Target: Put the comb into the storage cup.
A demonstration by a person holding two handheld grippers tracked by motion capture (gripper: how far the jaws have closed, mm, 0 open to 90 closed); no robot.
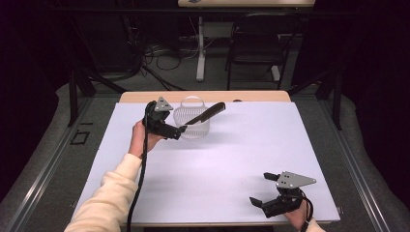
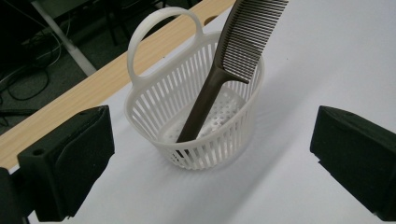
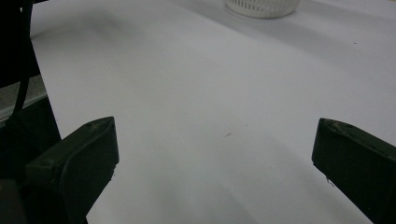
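Observation:
A small white slatted basket (image 1: 192,126) (image 2: 219,140) with a loop handle stands on the white table sheet near its far edge. A dark brown comb (image 1: 208,114) (image 2: 233,60) leans inside it, handle down, teeth end sticking out past the rim. My left gripper (image 1: 180,129) (image 2: 210,163) is just left of the basket, open, jaws wide apart and nothing between them. My right gripper (image 1: 261,189) (image 3: 215,163) rests at the near right of the table, open and empty. The basket's base (image 3: 262,6) shows far off in the right gripper view.
The white sheet (image 1: 241,145) covers most of the table; a strip of bare wood (image 1: 145,96) (image 2: 65,98) runs along the far edge. Beyond the table stand a black chair (image 1: 256,43) and a white table leg (image 1: 200,48) among floor cables.

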